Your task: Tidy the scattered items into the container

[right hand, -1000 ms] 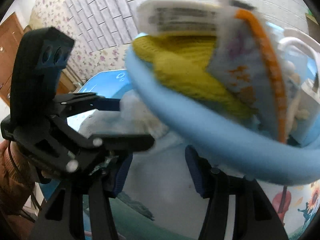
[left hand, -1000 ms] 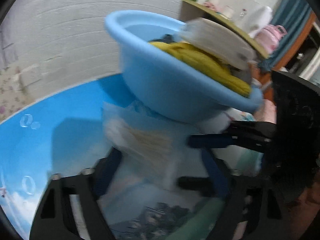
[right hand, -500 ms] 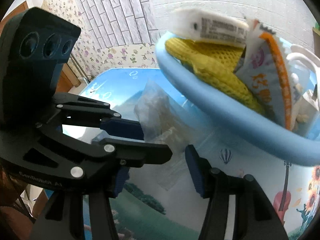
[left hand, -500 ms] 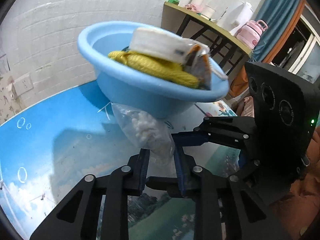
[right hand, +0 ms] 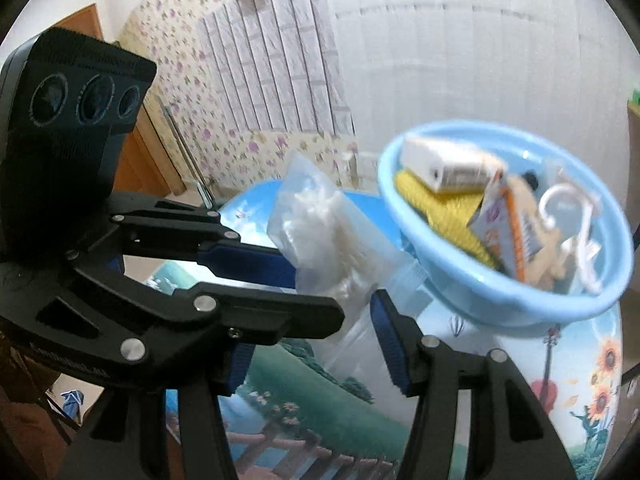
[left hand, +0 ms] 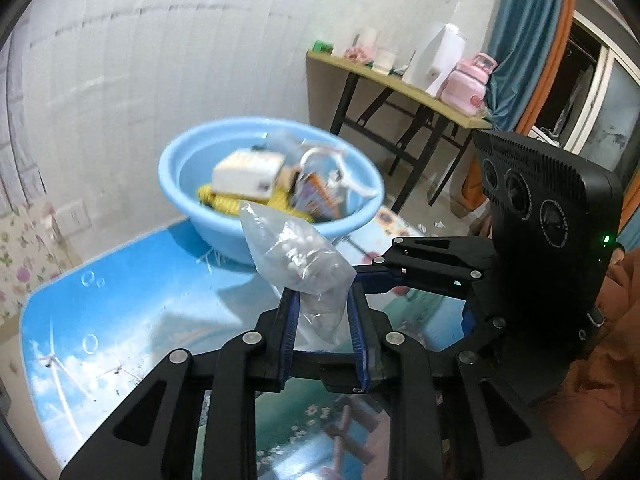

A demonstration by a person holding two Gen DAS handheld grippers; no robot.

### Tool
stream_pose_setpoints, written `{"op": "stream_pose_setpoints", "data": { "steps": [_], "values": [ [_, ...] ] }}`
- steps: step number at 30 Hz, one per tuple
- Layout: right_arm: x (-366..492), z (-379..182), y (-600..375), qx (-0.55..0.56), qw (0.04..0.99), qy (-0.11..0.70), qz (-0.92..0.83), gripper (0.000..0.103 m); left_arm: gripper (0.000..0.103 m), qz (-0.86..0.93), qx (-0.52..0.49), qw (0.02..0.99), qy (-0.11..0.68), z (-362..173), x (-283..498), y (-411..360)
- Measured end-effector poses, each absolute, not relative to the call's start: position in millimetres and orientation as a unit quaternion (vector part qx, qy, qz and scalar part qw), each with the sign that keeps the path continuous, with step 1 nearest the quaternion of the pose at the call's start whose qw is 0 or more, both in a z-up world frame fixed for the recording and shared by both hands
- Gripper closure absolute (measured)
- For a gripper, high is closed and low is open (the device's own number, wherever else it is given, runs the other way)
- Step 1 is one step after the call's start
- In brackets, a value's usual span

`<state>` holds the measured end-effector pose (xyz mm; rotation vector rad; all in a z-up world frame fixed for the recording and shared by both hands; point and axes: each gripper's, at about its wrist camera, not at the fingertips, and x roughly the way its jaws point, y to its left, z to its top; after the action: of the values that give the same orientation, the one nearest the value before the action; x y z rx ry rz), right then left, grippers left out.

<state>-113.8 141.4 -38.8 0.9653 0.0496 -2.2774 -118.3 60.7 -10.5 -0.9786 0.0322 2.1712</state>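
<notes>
On the picture-printed desk (left hand: 132, 304) sits the blue basin (left hand: 208, 220), already holding a yellow cloth, a white box and packets; the step in hand is carrying the clear bag of white bits (left hand: 296, 260), pinched in the closed jaws of the left gripper (left hand: 322, 312), so next comes moving it over the rim and letting go. The right gripper (right hand: 316, 320) has its jaws partly open and empty. Only the left view shows the side table (left hand: 400, 80); only the right shows the flowered wallpaper (right hand: 192, 80).

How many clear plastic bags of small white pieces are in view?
1. The clear bag is pinched in the left gripper, lifted off the table in front of the blue basin. More could lie hidden under the basin's contents.
</notes>
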Motion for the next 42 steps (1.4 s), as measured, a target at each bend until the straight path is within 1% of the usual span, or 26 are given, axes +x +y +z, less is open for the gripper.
{"op": "stream_pose_setpoints", "data": {
  "steps": [4,6,9,10,15,17,19,23,25,28,32,33,34,35,36,37,38,39,40,42],
  "values": [
    [-96.5,-19.0,144.9,0.334,0.322,0.019,-0.886,0.050,0.080,0.863,-0.349,0.366,0.017,11.4,-102.8,68.0],
    [-92.1,-9.5,153.8,0.310,0.313,0.021,-0.897,0.055,0.080,0.872,-0.330,0.362,0.021,23.0,-97.5,73.3],
    [-93.3,7.2,163.2,0.283,0.300,0.016,-0.911,0.069,0.080,0.878,-0.315,0.361,0.025,34.1,-97.3,84.2],
    [-80.7,10.3,181.9,0.276,0.297,0.011,-0.914,0.073,0.079,0.878,-0.313,0.361,0.025,36.7,-98.1,87.8],
    [-68.0,22.2,213.8,0.259,0.285,0.008,-0.923,0.077,0.078,0.879,-0.309,0.362,0.031,42.2,-105.0,103.6],
    [-63.7,20.5,219.2,0.255,0.280,0.007,-0.926,0.079,0.074,0.881,-0.307,0.359,0.029,43.5,-108.3,106.1],
    [-70.8,17.4,222.0,0.250,0.275,0.004,-0.928,0.080,0.065,0.885,-0.303,0.352,0.023,44.1,-111.4,108.0],
    [-82.8,21.5,235.2,0.238,0.264,0.008,-0.935,0.082,0.061,0.890,-0.302,0.341,0.017,45.8,-122.1,108.9],
    [-90.5,22.7,240.9,0.237,0.255,0.007,-0.937,0.084,0.057,0.897,-0.304,0.320,0.023,45.4,-130.3,109.0],
    [-106.8,20.3,254.6,0.240,0.240,-0.009,-0.941,0.084,0.051,0.900,-0.316,0.299,0.011,40.7,-141.7,103.4],
    [-132.9,17.6,264.5,0.249,0.223,-0.016,-0.942,0.084,0.050,0.903,-0.336,0.268,-0.003,31.2,-155.4,92.2],
    [-139.3,17.6,265.6,0.253,0.222,-0.020,-0.941,0.083,0.047,0.904,-0.339,0.262,-0.004,29.3,-157.0,89.8],
    [-144.9,17.2,268.3,0.257,0.219,-0.028,-0.941,0.083,0.042,0.905,-0.341,0.255,-0.003,28.6,-159.3,90.2],
    [-146.0,16.2,271.5,0.258,0.216,-0.032,-0.941,0.083,0.039,0.907,-0.342,0.248,-0.002,28.2,-160.9,89.8],
    [-149.7,16.3,272.4,0.260,0.215,-0.037,-0.941,0.083,0.033,0.908,-0.341,0.242,-0.001,28.2,-161.5,88.9],
    [-154.2,16.7,271.5,0.263,0.216,-0.039,-0.939,0.080,0.028,0.911,-0.338,0.234,0.001,28.8,-161.7,87.4],
    [-158.3,17.2,269.4,0.266,0.217,-0.040,-0.938,0.077,0.025,0.913,-0.337,0.230,0.002,28.7,-161.1,86.4],
    [-159.3,16.9,269.1,0.268,0.217,-0.040,-0.938,0.071,0.021,0.915,-0.336,0.224,0.005,29.0,-161.4,85.6],
    [-159.5,16.8,268.3,0.268,0.217,-0.040,-0.938,0.067,0.018,0.916,-0.335,0.222,0.007,29.3,-161.2,85.4],
    [-156.5,17.6,268.7,0.268,0.219,-0.039,-0.937,0.066,0.015,0.917,-0.334,0.219,0.013,29.8,-159.8,85.1]
  ]
}}
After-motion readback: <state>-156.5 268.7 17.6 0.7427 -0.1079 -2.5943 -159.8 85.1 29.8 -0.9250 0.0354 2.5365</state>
